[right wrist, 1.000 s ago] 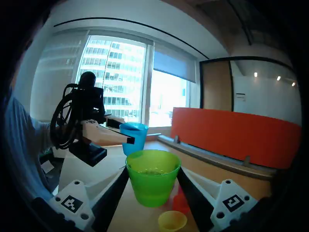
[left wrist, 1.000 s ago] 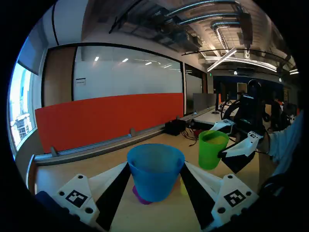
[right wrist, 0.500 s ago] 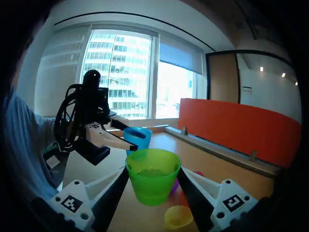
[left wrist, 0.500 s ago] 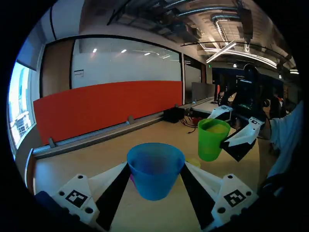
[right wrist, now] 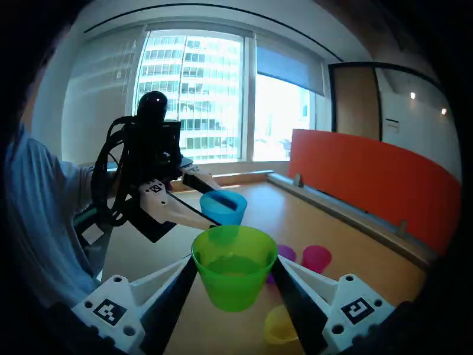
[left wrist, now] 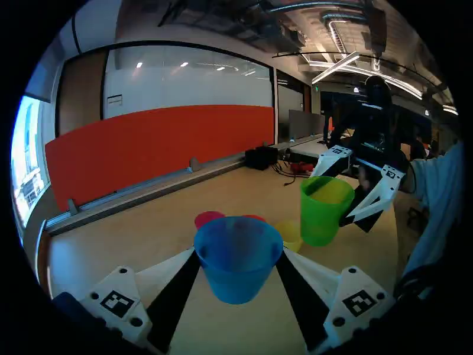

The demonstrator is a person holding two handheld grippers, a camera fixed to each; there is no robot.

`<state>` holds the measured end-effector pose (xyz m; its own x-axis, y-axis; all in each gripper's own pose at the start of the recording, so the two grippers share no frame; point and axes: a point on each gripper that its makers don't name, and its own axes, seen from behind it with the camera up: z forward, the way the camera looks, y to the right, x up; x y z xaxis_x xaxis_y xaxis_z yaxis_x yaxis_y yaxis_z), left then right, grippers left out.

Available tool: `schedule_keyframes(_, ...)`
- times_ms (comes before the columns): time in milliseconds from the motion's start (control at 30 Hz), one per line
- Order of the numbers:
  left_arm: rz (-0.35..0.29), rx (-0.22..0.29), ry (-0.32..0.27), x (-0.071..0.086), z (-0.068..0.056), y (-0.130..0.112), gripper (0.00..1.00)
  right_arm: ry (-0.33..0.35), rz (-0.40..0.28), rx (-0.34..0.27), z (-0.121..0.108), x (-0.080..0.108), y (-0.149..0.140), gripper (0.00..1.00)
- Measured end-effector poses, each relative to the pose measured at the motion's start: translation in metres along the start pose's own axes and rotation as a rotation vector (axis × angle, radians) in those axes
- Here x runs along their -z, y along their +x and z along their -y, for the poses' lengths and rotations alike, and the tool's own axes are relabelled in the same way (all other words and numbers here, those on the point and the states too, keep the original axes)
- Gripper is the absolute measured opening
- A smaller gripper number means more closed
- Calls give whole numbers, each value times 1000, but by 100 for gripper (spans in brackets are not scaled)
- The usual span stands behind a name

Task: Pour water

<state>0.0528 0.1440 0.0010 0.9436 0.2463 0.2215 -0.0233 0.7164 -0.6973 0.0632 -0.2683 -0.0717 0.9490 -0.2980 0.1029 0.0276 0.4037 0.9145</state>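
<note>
Holding mid-wall: left claw (left wrist: pixel 238 255) clamped on blue cup (left wrist: pixel 238 272), right claw (right wrist: pixel 235 267) clamped on green cup (right wrist: pixel 235 290), both up off the tabletop (left wrist: pixel 148 231). Thin plastic, likely light and squashy. Green one looks part-filled, so keep the squeeze gentle.

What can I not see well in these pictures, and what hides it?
Left gripper view: the blue cup hides parts of the red cup and yellow cup behind it.
Right gripper view: the green cup covers part of the purple cup.
Water in the blue cup: its own wall hides it in the left gripper view; too small in the right gripper view.
</note>
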Motion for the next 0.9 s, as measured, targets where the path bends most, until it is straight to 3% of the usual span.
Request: schedule_keyframes(900,158,-36,-64,-15,-9,-63,86,74,159,15,6,-25,-47,90)
